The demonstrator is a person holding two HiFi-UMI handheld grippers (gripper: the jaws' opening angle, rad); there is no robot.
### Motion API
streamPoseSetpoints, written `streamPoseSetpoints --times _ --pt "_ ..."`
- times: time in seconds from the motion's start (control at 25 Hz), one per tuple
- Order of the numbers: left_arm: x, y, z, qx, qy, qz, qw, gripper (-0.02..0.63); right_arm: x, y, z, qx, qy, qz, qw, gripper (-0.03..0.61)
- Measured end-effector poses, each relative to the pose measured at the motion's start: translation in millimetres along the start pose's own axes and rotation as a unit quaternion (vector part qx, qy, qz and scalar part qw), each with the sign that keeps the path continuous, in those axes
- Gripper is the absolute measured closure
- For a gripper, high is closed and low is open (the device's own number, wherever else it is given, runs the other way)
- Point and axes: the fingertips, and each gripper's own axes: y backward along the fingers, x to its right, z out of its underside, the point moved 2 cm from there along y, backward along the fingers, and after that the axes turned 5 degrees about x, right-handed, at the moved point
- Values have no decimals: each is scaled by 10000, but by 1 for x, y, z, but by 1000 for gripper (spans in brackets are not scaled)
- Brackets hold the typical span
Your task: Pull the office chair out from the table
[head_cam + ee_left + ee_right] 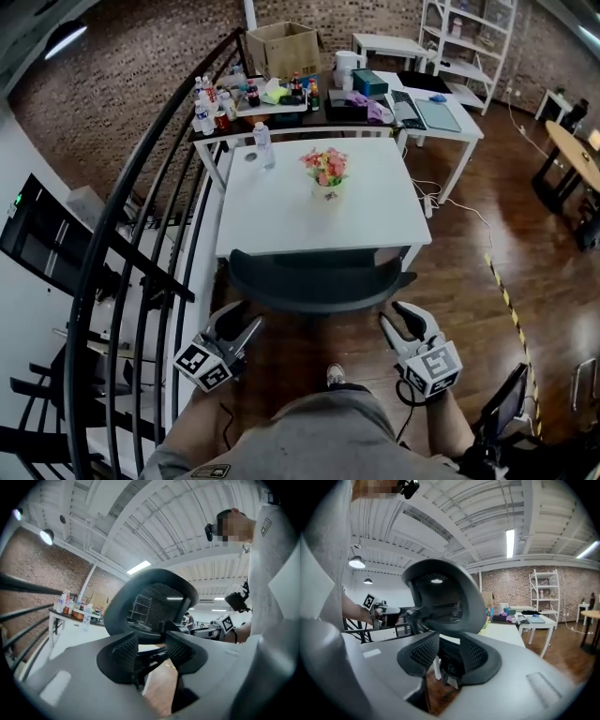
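Stair railing: a dark railing (141,234) curved down the far left, close beside the left gripper.
Left gripper: the left gripper (239,323) was low and just behind the chair's left side. Its jaws were partly apart. Nothing was between them, so it held nothing.
Office chair: the black office chair (319,281) sat in the middle. Its mesh back was right up against the near edge of the table.
Table: the white table (281,206) had a water bottle (264,145) and a small pot of flowers (325,171) on top.
Right gripper: the right gripper (401,319) was just behind the chair's right side. Its jaws were partly apart too, with nothing in them.
What was done: it looked like nothing yet; the chair was not out.
What was left: each gripper had to take hold of the chair back, and then the chair had to be pulled toward the person.
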Motion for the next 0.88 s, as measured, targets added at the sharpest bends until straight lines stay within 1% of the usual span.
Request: streamPoseSetpoints --times 0.04,0.16,0.2,0.28,0.32,0.4,0.48,0.52,0.6,0.68,0.72,0.76,0.8,0.84,0.88 --pt "-12 -4 -7 -2 -151 -66 9999 422 13 -5 -6 31 44 41 10000 415" --pt "-41 -17 -25 47 -452 -72 9989 370 43 -20 -20 107 142 -5 9998 343" --pt "-48 -22 -31 30 -572 -63 9983 362 49 -25 -23 114 172 -82 9998 330" --pt "-59 -34 -39 -67 -805 42 9967 327 55 -37 -28 100 253 -338 9991 310" --pt "-64 -41 -40 -135 -874 154 9960 311 56 -44 -29 87 304 -509 9982 291" --pt "-70 -54 -40 -283 -874 506 9945 260 55 -55 -30 35 398 -887 9953 261" --pt "-69 -67 -37 -441 -796 987 9910 203 50 -66 -30 -51 491 -1269 9907 245" --pt "-64 -74 -37 -539 -781 1230 9879 190 48 -70 -31 -83 522 -1441 9882 241" --pt "-53 -91 -38 -712 -803 1672 9801 187 43 -79 -32 -117 568 -1734 9831 239" --pt "-45 -106 -35 -822 -843 1939 9739 188 36 -88 -32 -125 628 -1943 9789 241" --pt "-44 -110 -33 -857 -873 1968 9728 190 32 -91 -31 -118 658 -2005 9774 242" --pt "-44 -113 -32 -879 -901 1952 9727 218 29 -94 -31 -102 678 -2040 9766 254" --pt "-44 -113 -31 -889 -915 1925 9730 254 26 -96 -32 -80 680 -2051 9763 286" --pt "-44 -113 -30 -890 -912 1909 9733 268 25 -97 -32 -58 666 -2043 9766 320" --pt "-43 -112 -29 -888 -905 1910 9734 280 26 -97 -31 -43 651 -2028 9770 316"
